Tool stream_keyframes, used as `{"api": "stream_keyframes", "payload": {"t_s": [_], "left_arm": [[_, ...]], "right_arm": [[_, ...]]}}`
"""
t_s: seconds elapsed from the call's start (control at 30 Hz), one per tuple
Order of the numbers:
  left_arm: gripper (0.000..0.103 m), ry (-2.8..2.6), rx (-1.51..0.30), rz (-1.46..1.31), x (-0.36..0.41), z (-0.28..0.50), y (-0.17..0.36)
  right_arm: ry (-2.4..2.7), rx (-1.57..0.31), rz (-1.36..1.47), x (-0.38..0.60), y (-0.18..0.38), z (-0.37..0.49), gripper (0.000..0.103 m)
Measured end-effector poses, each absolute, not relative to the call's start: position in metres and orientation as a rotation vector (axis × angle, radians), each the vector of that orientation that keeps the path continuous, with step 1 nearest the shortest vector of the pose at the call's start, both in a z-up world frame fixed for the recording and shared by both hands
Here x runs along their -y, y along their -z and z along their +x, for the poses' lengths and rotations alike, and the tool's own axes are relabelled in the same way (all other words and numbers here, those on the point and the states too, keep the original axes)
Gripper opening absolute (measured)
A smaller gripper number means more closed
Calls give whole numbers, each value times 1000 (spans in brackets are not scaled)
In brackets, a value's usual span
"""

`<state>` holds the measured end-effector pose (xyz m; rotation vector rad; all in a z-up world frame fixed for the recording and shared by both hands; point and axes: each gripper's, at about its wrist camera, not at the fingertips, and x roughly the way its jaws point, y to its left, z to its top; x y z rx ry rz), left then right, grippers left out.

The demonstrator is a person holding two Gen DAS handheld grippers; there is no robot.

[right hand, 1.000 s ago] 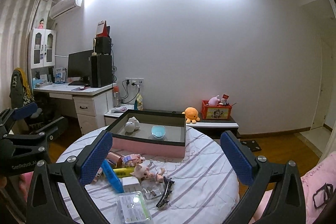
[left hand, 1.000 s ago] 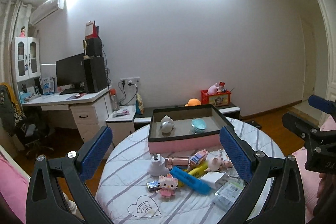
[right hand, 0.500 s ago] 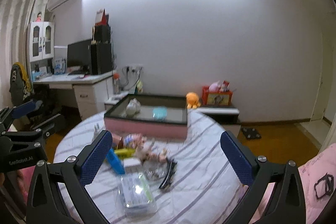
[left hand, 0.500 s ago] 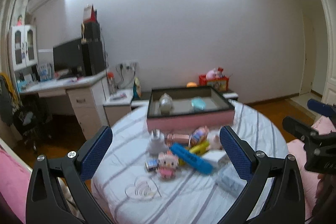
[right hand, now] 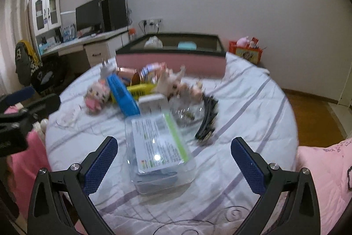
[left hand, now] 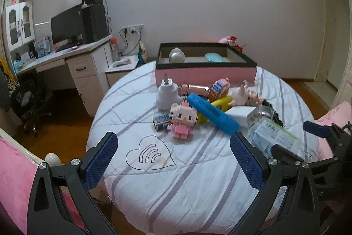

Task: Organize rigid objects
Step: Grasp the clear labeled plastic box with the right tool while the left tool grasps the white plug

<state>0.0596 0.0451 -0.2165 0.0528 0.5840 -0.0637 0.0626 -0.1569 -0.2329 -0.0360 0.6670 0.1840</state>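
only the left wrist view shows the small blue tin (left hand: 161, 122) beside the pink block-built cat figure (left hand: 182, 122); only the right wrist view shows the clear plastic lidded box (right hand: 159, 150) whole, between the wide-open, empty right gripper (right hand: 173, 165); the left gripper (left hand: 173, 163) gapes empty too; two items lie in the one pink black-rimmed tray (left hand: 205, 75) on the round table.

Each view looks forward between its own tongs, tilted down over the round table (left hand: 198, 180). The left wrist view sits at the table's left edge, close to the heart print (left hand: 149, 155). The right wrist view looks from the right, close over the clear plastic box (right hand: 158, 147). Both share the toy pile, pink tray (left hand: 204, 76) and desk corner; each sees the other tongs.
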Motion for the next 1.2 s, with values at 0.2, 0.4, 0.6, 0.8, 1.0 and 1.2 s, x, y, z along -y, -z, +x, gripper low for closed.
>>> {"api": "stream_keyframes", "payload": {"t_s": [0.2, 0.4, 0.6, 0.8, 1.0, 1.2], "left_arm": [[103, 67, -605, 53, -46, 67, 220], [103, 53, -625, 32, -54, 78, 225], [103, 30, -657, 6, -60, 103, 230], [103, 21, -682, 3, -58, 131, 233], [103, -13, -698, -10, -66, 170, 233], [103, -19, -746, -40, -69, 215, 236]], "right_arm": [[-247, -708, -18, 156, 247, 77, 95], [-309, -719, -24, 155, 248, 73, 65], [-308, -649, -8, 169, 226, 66, 62], [-262, -614, -25, 185, 210, 83, 62], [-224, -601, 36, 212, 209, 110, 62], [-226, -602, 60, 218, 204, 137, 62]]}}
